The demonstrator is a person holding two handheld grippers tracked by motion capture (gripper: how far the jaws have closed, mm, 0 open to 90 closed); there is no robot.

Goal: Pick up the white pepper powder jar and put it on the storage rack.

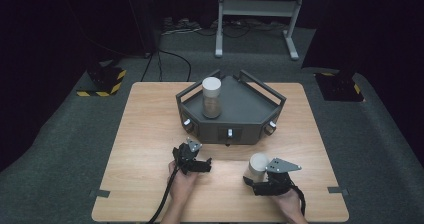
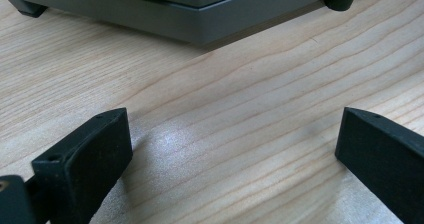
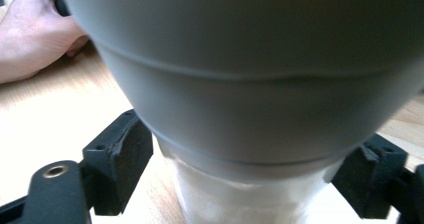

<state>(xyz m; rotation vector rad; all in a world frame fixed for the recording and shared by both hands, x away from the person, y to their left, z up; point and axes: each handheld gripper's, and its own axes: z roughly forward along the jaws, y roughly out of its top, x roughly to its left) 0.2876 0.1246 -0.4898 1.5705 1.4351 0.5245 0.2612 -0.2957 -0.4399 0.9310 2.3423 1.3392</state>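
Now, at the near left of the bench (image 1: 145, 134), the left claw (image 1: 206, 165) is resting low on the wood, held by a hand (image 1: 182, 184), its cable trailing back off the near edge. In the left gripper view its jaws are standing wide apart with only bare wood between them, so it is released; the grey tray (image 2: 200, 19) is sitting just ahead of it. In the high view that tray (image 1: 240, 109) is standing mid-bench, toward the far side, and a white-topped cylinder (image 1: 212, 98) is standing upright on its left part. Further right, near the front edge, a white cup (image 1: 258, 166) is standing upright on the bench, well apart from the tray. The right claw (image 1: 248, 181) is lying level beside it, its jaws flanking the cup's base. In the right gripper view the cup (image 3: 240, 109) is looming between the two pads (image 3: 122, 159), which are sitting close at its sides; whether they are pressing it I cannot tell.
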